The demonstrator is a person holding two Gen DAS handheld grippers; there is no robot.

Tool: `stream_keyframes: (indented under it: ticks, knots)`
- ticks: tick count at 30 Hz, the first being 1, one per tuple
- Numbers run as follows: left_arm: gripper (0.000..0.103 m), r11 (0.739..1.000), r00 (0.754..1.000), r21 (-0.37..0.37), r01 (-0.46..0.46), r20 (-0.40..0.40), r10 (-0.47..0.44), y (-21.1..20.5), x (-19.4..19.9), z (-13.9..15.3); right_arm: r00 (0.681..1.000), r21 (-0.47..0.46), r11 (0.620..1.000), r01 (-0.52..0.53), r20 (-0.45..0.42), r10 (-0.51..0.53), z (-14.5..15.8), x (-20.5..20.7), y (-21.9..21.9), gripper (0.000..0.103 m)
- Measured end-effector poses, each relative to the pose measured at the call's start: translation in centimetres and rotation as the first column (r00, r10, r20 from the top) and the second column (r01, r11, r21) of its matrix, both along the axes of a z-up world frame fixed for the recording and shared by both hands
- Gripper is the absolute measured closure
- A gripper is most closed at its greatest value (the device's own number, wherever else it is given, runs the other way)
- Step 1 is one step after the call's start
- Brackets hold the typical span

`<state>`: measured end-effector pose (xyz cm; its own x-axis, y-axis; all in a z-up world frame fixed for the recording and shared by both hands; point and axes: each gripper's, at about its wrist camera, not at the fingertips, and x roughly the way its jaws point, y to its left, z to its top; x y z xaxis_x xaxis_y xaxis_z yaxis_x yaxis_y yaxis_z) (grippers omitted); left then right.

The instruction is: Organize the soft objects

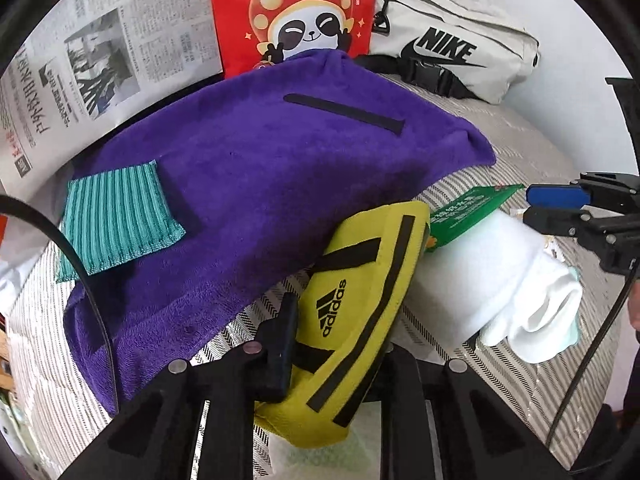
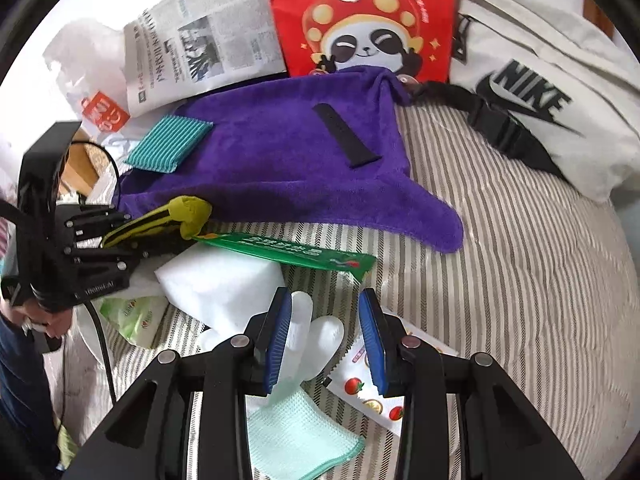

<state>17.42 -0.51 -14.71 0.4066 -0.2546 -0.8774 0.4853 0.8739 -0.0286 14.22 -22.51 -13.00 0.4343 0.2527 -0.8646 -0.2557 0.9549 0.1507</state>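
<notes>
Nearest the left gripper (image 1: 332, 344), the yellow adidas pouch (image 1: 352, 308) sits between the fingers, clenched at its near end and lifted off the striped bed cover (image 2: 520, 260). Its far tip reaches the near hem of the purple towel (image 1: 260, 184). Just right of it, a rolled white towel (image 1: 492, 276) lies under a green card (image 1: 472, 212).

At the right gripper (image 2: 324, 336) the blue-padded fingers stand apart around white glove fingertips (image 2: 316, 332); whether the pads press on them I cannot tell. A mint cloth (image 2: 300, 436) lies below, and a tomato-printed packet (image 2: 372, 392) lies beside it.

Farther on, the purple towel spreads wide, carrying a teal striped cloth (image 1: 116, 216) at its left edge and a black strap (image 1: 344, 112) near the middle. Right of its drooping corner the bed cover lies bare. Along the back stand a newspaper (image 1: 80, 72), a red panda bag (image 1: 296, 12) and a white Nike bag (image 1: 452, 40).
</notes>
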Motion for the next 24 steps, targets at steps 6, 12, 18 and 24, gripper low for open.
stream_keyframes:
  ticks: [6,12,18,24]
  knots:
    - [0.084,1.0,1.0,-0.005,0.018,0.0,-0.018,-0.1,0.0,-0.1,0.998,-0.118,0.991,-0.064,0.017,0.066,0.0,1.2,1.4,0.068]
    - [0.083,1.0,1.0,-0.006,0.027,-0.001,-0.027,-0.1,0.2,-0.3,0.993,-0.212,0.973,-0.094,0.048,0.106,0.9,1.1,0.8,0.052]
    - [0.083,0.999,0.999,0.001,0.035,-0.003,-0.035,-0.3,0.3,-0.4,0.981,-0.254,0.953,-0.163,0.066,0.185,1.4,0.6,1.6,0.051]
    - [0.083,0.999,0.999,0.002,0.039,-0.004,-0.039,-0.3,0.4,-0.4,0.959,-0.343,0.907,-0.243,0.058,0.279,0.2,1.2,4.2,0.051]
